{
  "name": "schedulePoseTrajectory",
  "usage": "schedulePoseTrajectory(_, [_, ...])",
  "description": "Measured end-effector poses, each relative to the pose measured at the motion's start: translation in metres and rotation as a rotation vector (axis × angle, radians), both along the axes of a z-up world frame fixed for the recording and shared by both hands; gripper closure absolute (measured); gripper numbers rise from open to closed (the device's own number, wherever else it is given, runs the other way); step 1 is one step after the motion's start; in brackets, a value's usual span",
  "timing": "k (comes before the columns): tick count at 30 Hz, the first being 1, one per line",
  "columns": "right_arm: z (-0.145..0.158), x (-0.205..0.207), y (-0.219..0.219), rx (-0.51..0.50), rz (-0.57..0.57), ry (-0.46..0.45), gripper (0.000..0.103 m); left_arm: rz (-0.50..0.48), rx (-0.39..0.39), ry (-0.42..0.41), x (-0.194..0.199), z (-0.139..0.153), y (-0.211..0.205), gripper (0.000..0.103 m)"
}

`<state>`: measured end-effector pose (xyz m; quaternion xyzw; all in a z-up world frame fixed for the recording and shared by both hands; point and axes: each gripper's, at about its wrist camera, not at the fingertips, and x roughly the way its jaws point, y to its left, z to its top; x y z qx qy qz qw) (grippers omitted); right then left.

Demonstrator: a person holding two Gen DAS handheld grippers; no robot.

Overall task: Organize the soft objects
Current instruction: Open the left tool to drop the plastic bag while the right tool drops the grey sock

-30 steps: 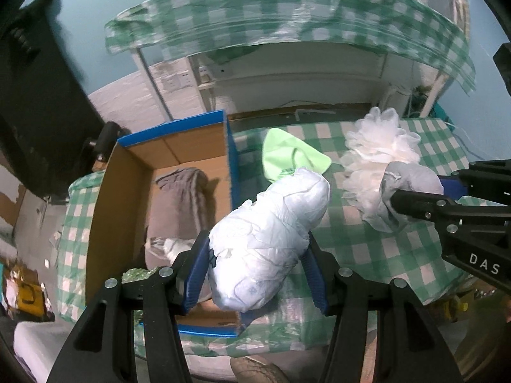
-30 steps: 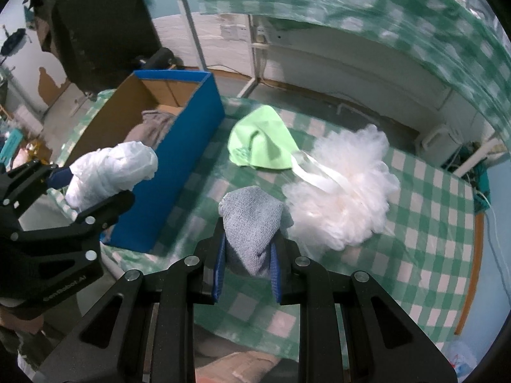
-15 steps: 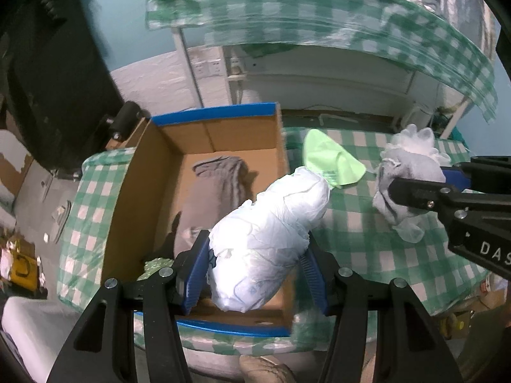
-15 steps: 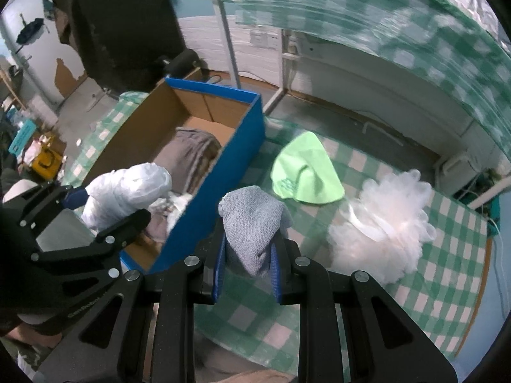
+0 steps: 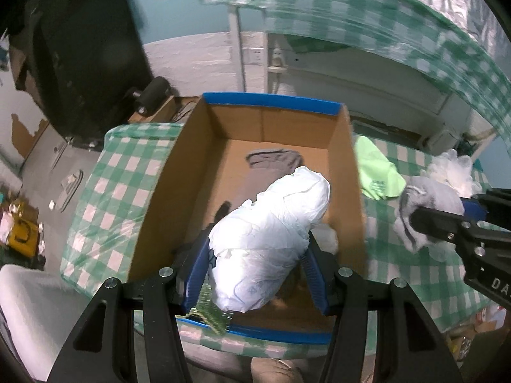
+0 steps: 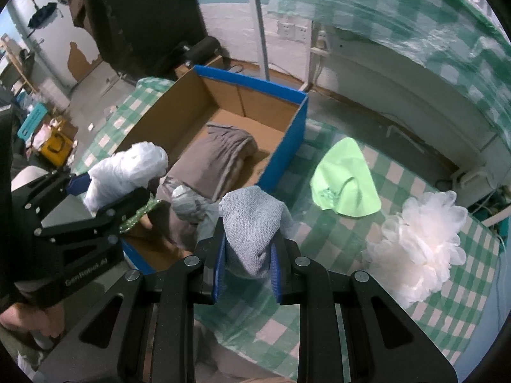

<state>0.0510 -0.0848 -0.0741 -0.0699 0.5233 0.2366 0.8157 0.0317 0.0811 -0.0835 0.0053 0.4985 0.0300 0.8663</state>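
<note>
My left claw (image 5: 258, 271) is clamping the white bundle (image 5: 271, 242) over the box (image 5: 271, 103), my right claw (image 6: 247, 260) gripping the grey cloth (image 6: 252, 223); releasing carelessly risks either snagging the rim.

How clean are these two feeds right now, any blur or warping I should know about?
Left wrist view: the checkered canopy is streaked with motion blur and the checkered tablecloth is soft; the white bundle is sharp. Right wrist view: same canopy smear, fisheye bends the edges, the cardboard box and white mesh pouf read clearly.
</note>
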Motion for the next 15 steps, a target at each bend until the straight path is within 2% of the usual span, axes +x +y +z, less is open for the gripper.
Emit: schedulePoseTrajectory(15, [-0.018,0.012,0.060,-0.018,0.088,0.032,0.081,0.087,-0.025,0.071,0.010,-0.026,0.034,0.045])
